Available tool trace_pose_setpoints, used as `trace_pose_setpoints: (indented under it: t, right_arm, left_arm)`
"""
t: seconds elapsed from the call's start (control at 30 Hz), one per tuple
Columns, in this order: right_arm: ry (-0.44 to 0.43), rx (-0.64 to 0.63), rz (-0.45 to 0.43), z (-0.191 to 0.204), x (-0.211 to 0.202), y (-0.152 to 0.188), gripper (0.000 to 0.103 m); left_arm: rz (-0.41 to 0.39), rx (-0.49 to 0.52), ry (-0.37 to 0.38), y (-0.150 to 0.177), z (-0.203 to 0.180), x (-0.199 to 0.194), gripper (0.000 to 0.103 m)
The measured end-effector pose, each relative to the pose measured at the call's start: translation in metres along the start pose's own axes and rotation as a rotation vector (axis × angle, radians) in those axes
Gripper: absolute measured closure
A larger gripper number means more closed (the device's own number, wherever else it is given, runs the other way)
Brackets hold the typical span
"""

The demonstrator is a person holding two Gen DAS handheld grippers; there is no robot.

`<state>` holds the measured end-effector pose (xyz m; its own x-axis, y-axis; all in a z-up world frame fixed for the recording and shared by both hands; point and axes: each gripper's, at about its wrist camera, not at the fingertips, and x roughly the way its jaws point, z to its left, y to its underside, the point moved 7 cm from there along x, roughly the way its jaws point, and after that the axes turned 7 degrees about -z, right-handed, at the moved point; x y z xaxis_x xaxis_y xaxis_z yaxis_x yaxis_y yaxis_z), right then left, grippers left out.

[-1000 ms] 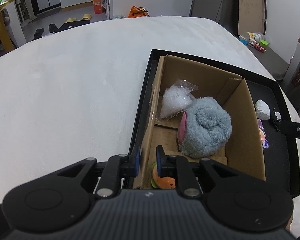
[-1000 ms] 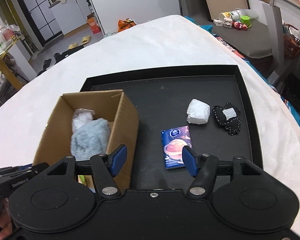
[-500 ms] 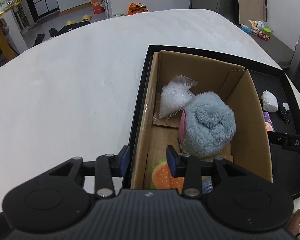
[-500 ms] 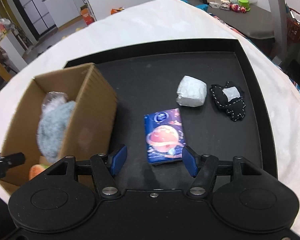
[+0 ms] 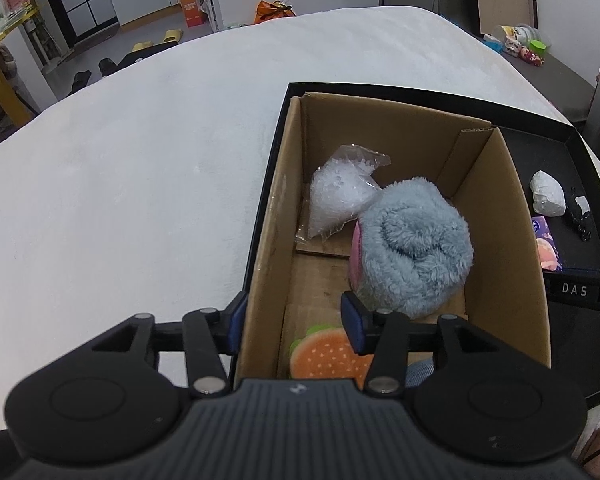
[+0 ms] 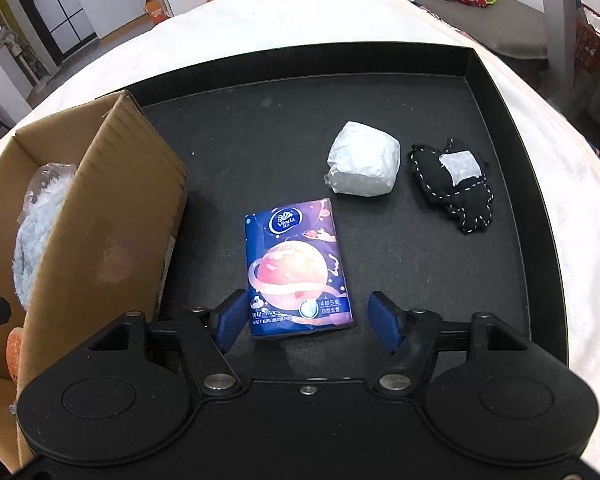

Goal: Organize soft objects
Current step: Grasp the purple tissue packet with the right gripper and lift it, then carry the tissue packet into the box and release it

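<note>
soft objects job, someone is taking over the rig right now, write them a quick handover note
Left gripper: jaws opening, nothing held, straddling the left wall of the cardboard box.
Right gripper: open and empty, low over the tissue pack, whose near end lies between the fingers, untouched.
Done: burger toy, blue fluffy roll and clear plastic bag are in the box.
Left: tissue pack, white wrapped bundle and black stitched pouch lie on the black tray beside the box. The tissue pack looks like the next pick.
</note>
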<state>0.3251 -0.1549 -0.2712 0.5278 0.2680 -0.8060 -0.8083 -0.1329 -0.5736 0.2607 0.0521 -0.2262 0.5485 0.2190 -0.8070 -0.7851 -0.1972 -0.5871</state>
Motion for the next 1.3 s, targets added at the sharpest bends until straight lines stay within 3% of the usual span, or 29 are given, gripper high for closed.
trace_pose_setpoints:
  t: [0.03,0.13,0.67,1.2,1.3]
  right_arm:
    - [-0.004,-0.009,-0.002,0.001,-0.001,0.0,0.05]
    - [-0.018,-0.001,0.012,0.003,-0.006,0.002,0.051]
    - [-0.09,0.047,-0.08,0.012,-0.057,-0.016,0.051]
    - [-0.258,0.047,-0.157,0.055,-0.088,-0.041,0.051]
    - [-0.258,0.004,-0.173,0.067,-0.093,-0.045,0.051]
  left_arm:
    - [0.0,0.003,-0.001,0.0,-0.001,0.0,0.053]
    - [-0.001,0.008,-0.004,0.001,-0.002,0.0,0.053]
    - [-0.006,0.004,-0.027,0.002,0.009,-0.013,0.053]
    - [-0.018,-0.033,0.01,0.006,0.017,-0.021,0.053]
    - [-0.02,-0.041,0.016,0.008,0.017,-0.022,0.056]
